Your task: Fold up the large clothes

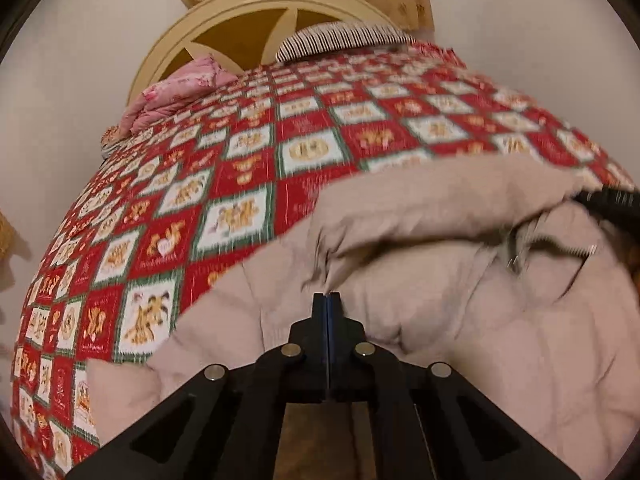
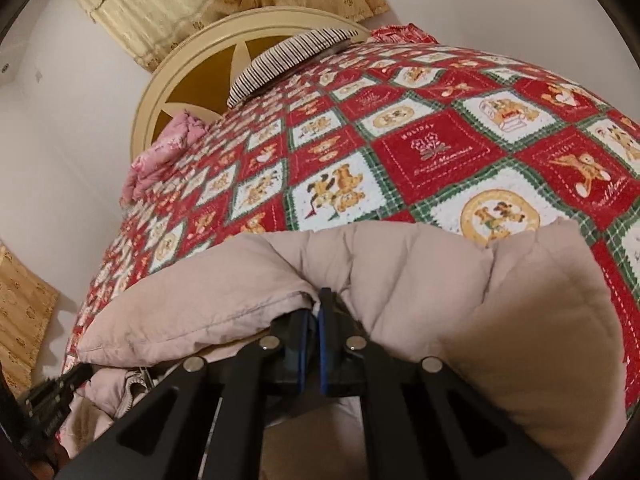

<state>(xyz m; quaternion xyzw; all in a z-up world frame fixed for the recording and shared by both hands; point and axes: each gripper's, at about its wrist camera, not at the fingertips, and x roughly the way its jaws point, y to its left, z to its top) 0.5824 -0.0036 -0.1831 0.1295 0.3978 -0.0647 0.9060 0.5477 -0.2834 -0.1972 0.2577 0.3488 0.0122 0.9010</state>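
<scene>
A beige puffy jacket lies crumpled on the near part of a bed, its zipper showing at the right. My left gripper is shut, and a thin pucker of the jacket's fabric runs into its fingertips. In the right wrist view the jacket bulges up around my right gripper, which is shut on a fold of it between the blue pads. The right gripper's black body reaches in at the right edge of the left wrist view. The left gripper appears at the lower left of the right wrist view.
The bed carries a red, white and green patchwork quilt. At its head stand a cream round headboard, a striped pillow and a pink folded blanket. Beige curtains hang behind. White walls flank the bed.
</scene>
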